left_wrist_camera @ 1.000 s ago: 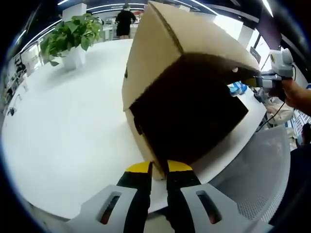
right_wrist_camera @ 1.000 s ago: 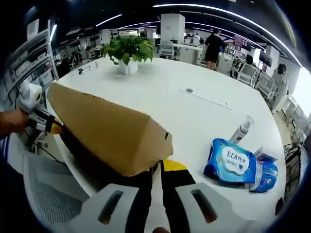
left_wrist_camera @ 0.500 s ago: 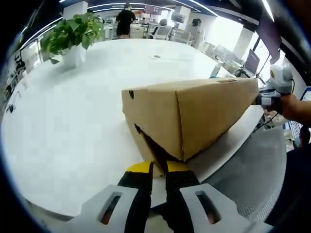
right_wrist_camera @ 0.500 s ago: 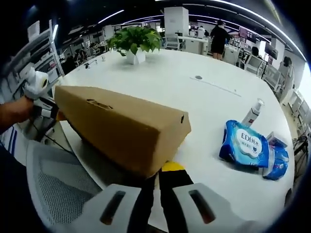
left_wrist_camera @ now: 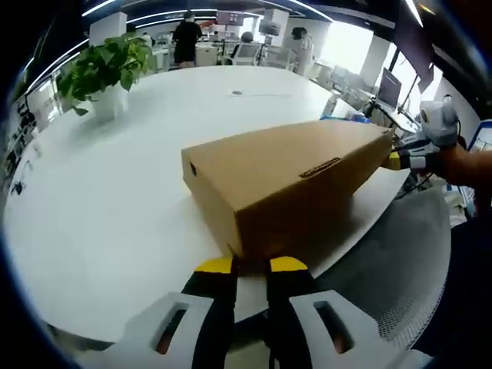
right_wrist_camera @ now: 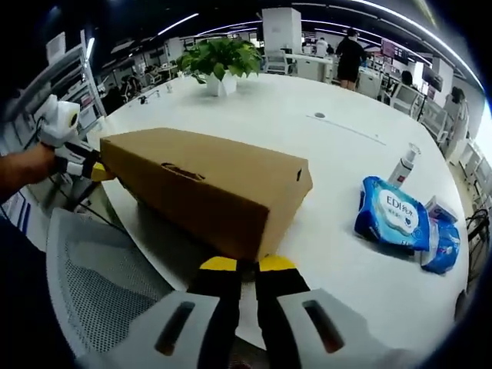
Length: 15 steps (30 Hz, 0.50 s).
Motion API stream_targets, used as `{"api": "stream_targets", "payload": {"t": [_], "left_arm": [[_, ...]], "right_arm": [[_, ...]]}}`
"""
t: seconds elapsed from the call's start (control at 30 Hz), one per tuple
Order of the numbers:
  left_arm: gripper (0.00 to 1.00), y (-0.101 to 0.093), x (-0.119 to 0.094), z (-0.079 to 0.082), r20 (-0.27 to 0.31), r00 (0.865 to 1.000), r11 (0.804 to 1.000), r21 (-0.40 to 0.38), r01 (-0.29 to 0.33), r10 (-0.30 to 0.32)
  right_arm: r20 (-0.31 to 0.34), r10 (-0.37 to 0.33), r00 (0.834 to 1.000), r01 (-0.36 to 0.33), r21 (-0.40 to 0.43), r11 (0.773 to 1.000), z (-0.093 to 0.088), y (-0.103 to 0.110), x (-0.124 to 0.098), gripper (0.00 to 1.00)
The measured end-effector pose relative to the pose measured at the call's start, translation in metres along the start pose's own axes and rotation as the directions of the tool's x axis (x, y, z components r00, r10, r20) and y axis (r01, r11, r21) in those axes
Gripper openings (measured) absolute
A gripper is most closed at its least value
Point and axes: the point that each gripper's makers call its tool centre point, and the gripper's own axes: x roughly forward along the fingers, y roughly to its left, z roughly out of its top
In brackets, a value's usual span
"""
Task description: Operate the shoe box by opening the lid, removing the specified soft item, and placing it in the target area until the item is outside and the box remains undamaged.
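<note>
The brown cardboard shoe box [left_wrist_camera: 284, 181] lies flat and shut on the white table [left_wrist_camera: 108, 200], along its near edge. My left gripper [left_wrist_camera: 251, 266] holds one end of it, yellow-tipped jaws close together on the lower corner edge. In the left gripper view the right gripper [left_wrist_camera: 403, 158] holds the far end, in a person's hand. In the right gripper view the box [right_wrist_camera: 204, 184] runs off to the left. My right gripper [right_wrist_camera: 248, 264] pinches its near corner, and the left gripper [right_wrist_camera: 86, 169] is at the far end. What the box holds is hidden.
A blue pack of wet wipes [right_wrist_camera: 393, 218], a smaller blue pack [right_wrist_camera: 440, 247] and a small bottle [right_wrist_camera: 400, 164] lie on the table [right_wrist_camera: 307, 115] to the right of the box. A potted plant [right_wrist_camera: 222, 58] stands far back. A grey mesh chair [right_wrist_camera: 100, 284] sits below the table edge.
A second ago the cardboard stood tilted up with a dark hollow under it. It has swung down, and the box now lies shut and flat. Both grippers kept their hold.
</note>
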Motion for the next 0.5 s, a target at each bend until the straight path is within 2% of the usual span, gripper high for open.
{"api": "stream_targets", "payload": {"t": [0.23, 0.5], "left_arm": [[0.18, 0.0, -0.004, -0.002, 0.008, 1.0, 1.0, 0.022, -0.009, 0.009], [0.18, 0.004, -0.004, -0.015, -0.011, 1.0, 1.0, 0.027, -0.009, 0.009]], "right_arm": [[-0.009, -0.007, 1.0, 0.007, -0.012, 1.0, -0.004, 0.004, -0.001, 0.11], [-0.032, -0.011, 0.999, 0.011, -0.012, 1.0, -0.02, 0.003, 0.003, 0.12]]}}
